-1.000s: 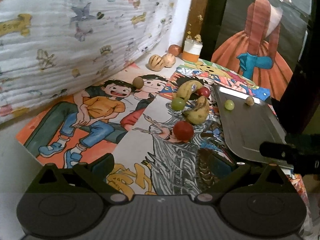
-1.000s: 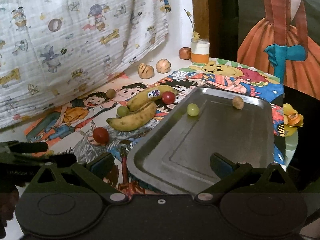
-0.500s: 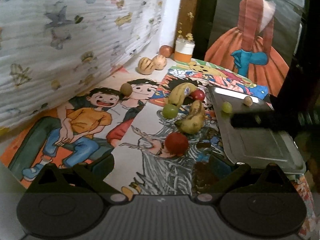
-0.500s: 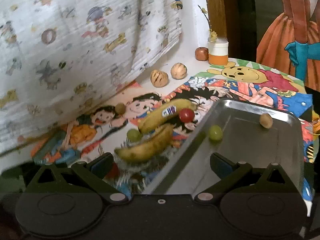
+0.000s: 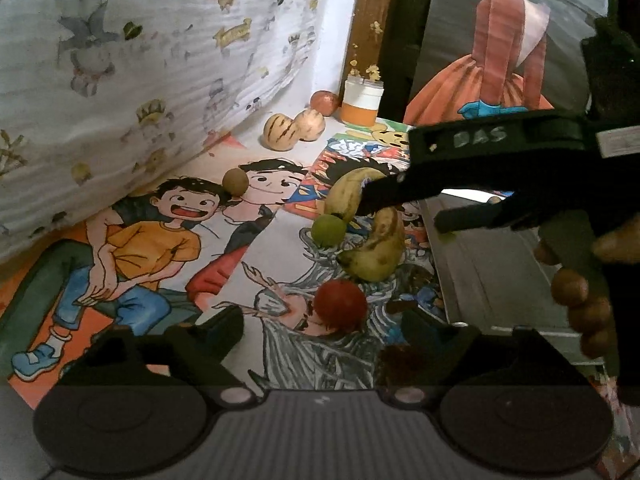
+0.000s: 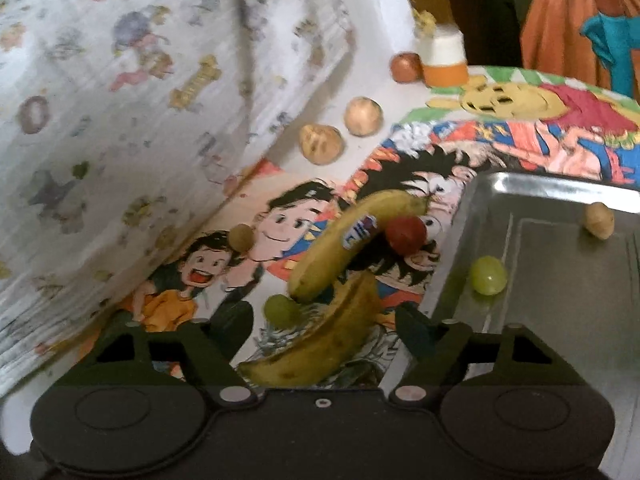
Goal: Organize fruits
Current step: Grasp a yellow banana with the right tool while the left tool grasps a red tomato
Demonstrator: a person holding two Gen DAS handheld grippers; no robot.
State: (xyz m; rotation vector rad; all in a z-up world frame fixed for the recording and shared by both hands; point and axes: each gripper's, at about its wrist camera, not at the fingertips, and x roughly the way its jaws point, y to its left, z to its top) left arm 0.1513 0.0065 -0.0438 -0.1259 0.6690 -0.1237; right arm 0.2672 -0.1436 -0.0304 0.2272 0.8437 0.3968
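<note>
Left gripper: jaws apart, have just been closing a bit, nothing pinched. The red tomato sits on the mat right ahead of the gap, untouched as far as we can see.

Right gripper: jaws also parted and just been narrowing. The lower spotted banana lies between the fingers, but the pads aren't on it, so no grip. In the left wrist view we see this tool crossing over the fruit pile, with the person's hand on its handle.

Around it: second banana with sticker, a small red fruit against it, a green grape by the banana tips, a brown round fruit further out on the cartoon mat.

Container: the metal tray holds only a green grape and a small tan fruit.

Progress, our read: early. Two pieces in, both bananas, tomato and small fruit left. Striped fruits by the jar may or may not count.
</note>
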